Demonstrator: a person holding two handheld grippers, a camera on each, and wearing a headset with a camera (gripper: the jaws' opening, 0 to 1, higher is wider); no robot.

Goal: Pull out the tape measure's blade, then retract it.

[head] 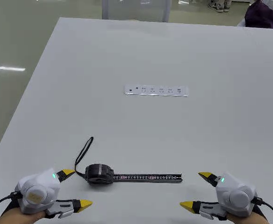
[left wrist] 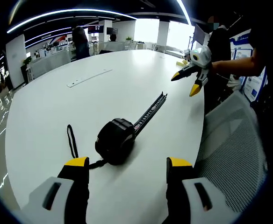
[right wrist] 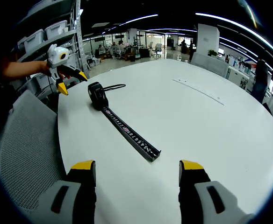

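White counter [head: 174, 56]: tape [head: 99, 173] lies with blade [head: 148, 177] out, left gripper [head: 80, 187] just beside it, right gripper [head: 191, 190] near its blade's tip, jaws spread, empty. I'd steady the tape, then retract slowly.

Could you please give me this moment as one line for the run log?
tape measure: on table, blade out | left tool: open, holding nothing | right tool: open, holding nothing

White desk [head: 230, 65], socket strip [head: 156, 90] set in it. Glossy greenish floor [head: 15, 42]. Open-plan office, curved ceiling light strips [left wrist: 57, 10], shelving with bins [right wrist: 45, 35], grey mesh chair [right wrist: 19, 149] at desk edge.
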